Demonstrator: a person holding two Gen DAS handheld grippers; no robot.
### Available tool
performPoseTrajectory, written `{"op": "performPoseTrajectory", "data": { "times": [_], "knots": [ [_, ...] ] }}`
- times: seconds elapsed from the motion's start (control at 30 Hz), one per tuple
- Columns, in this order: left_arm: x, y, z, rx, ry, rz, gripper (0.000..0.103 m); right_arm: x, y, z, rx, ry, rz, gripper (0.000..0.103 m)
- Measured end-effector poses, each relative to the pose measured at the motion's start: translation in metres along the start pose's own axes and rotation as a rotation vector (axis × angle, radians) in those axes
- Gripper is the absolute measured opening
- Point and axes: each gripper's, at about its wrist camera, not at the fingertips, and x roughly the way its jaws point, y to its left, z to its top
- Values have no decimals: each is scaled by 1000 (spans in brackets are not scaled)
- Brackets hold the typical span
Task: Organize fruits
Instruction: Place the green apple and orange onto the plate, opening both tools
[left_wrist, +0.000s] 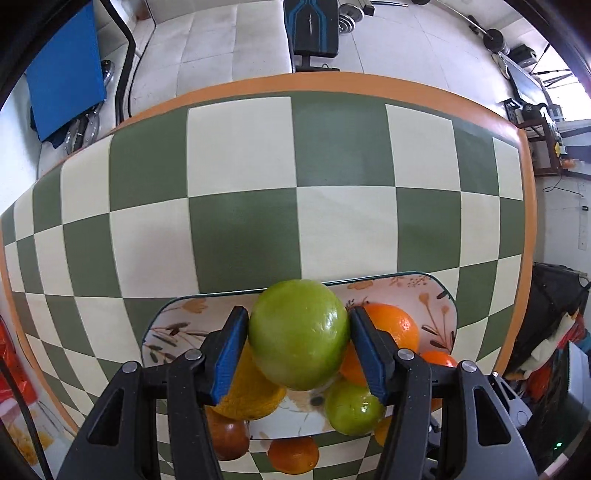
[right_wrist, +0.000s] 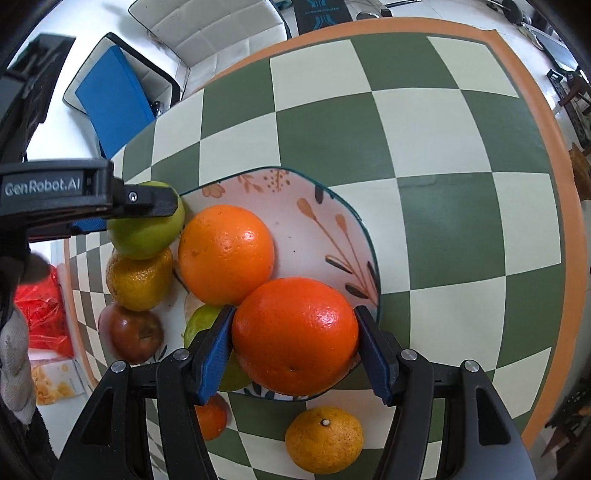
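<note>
Your left gripper (left_wrist: 298, 334) was clamped on a green apple (left_wrist: 299, 334) above the floral plate (left_wrist: 436, 291); your right gripper (right_wrist: 294, 341) gripped a large orange (right_wrist: 295, 339) at the plate's near edge, beside another orange (right_wrist: 226, 254); a mandarin (right_wrist: 324, 439) lay on the checkered table (right_wrist: 443, 147).

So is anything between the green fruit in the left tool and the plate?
Partly. The left tool holds the green fruit above the plate; a yellow-orange citrus lies directly beneath, but bare plate shows farther along.
</note>
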Motion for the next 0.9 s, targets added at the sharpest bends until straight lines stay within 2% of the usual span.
{"op": "performPoseTrajectory", "data": {
  "times": [0.1,0.17,0.2,0.23,0.3,0.37,0.43,0.63,0.9],
  "knots": [
    [-2,-2,0,-6,-3,-1,56,1,2,-3,-7,13,1,70],
    [-7,-2,-1,-3,-20,2,66,2,6,-3,-5,7,9,77],
    [-11,-2,-2,-5,-35,3,79,0,6,-4,1,3,9,81],
    [-15,0,-3,-7,-49,3,86,-3,5,-5,5,-2,7,83],
    [-22,3,-7,-17,-67,10,86,-8,6,-7,1,-8,0,87],
    [-26,7,-12,-18,-79,14,95,-15,7,-11,-7,-21,-36,91],
    [-30,10,-23,-16,-108,34,97,-21,9,-16,-16,-36,-70,95],
    [-44,22,-63,-39,-195,72,97,-42,20,-36,-60,-93,-139,95],
    [-62,38,-124,-89,-308,121,96,-79,30,-60,-124,-181,-188,95]
  ]
}}
